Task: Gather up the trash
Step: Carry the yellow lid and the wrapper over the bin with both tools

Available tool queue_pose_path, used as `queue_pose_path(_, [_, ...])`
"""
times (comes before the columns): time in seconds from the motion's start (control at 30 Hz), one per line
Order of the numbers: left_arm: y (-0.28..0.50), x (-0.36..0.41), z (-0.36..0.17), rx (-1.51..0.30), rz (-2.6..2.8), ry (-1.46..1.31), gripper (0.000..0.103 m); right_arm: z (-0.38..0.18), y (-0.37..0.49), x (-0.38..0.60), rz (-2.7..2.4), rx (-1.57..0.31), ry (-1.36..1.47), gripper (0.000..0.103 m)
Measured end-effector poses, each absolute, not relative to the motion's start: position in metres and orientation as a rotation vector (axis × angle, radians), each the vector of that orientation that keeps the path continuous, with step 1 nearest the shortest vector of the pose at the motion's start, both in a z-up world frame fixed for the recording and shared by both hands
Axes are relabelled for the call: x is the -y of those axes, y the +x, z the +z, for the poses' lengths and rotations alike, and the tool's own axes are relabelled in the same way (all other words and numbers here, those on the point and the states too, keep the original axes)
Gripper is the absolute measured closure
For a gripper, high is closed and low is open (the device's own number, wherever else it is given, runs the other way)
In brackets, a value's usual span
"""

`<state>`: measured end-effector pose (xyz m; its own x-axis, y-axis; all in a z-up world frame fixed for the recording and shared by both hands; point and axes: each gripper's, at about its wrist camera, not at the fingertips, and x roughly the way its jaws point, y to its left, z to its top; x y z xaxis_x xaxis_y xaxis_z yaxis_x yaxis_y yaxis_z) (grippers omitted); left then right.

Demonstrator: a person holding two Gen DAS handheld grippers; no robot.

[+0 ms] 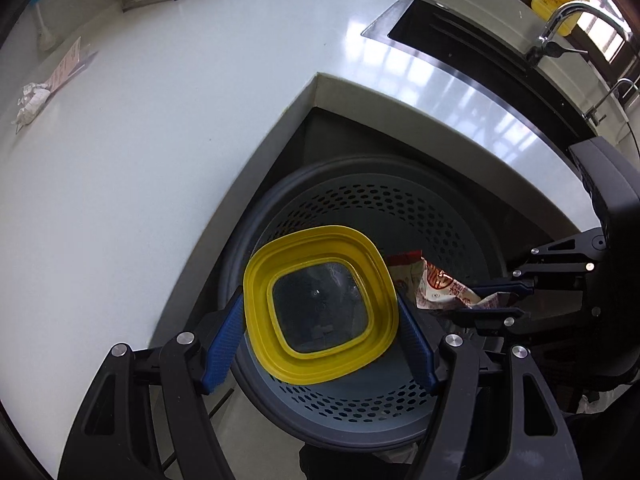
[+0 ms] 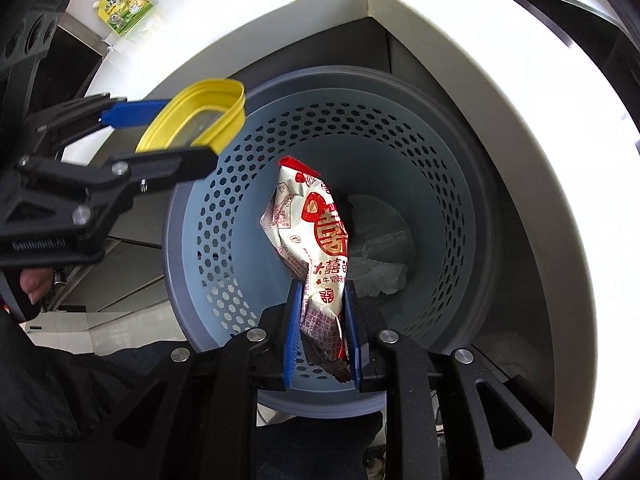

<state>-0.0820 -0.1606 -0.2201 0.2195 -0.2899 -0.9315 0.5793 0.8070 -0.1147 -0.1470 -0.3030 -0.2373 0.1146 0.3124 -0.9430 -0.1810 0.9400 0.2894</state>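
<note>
On the snack wrapper (image 2: 316,248) I can read big red Chinese characters, "大囍", and smaller ones below that look like "牛奶味"; the fine print lower down is too small for me. The body of the left gripper (image 2: 160,136) carries a white word that seems to be "GenRobot.AI". A green and yellow pouch (image 2: 126,6) lies on the counter (image 2: 520,128), far from my jaws, but its writing is not clear.

My right gripper (image 2: 322,320) is closed tight on the lower part of the wrapper, with only the thin packet between the blue pads (image 2: 294,332). The wrapper stands up ahead of the jaws, over the mouth of the grey bin (image 2: 224,232).

My left gripper (image 1: 320,316) is spread wide and holds the yellow lid (image 1: 320,304) by its two opposite edges, also above the bin (image 1: 400,208), just beside the right gripper (image 1: 496,300) and its wrapper (image 1: 440,284).

Deep in the bin, past the right jaws, I see crumpled white paper (image 2: 380,276), partly hidden by the wrapper. The bin's near edge is covered by the gripper bodies. On the counter far left of the left jaws there is a pale crumpled thing (image 1: 34,100) that I cannot make out.
</note>
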Motion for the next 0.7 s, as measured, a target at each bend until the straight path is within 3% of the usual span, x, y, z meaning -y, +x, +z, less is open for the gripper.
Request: queue_pose_path(0.7, [-0.102, 0.162, -0.256, -1.285, -0.669, 0.324, 0.035, -0.249, -0.145, 0.298, 0.307, -1.425, 0.124, 0.083])
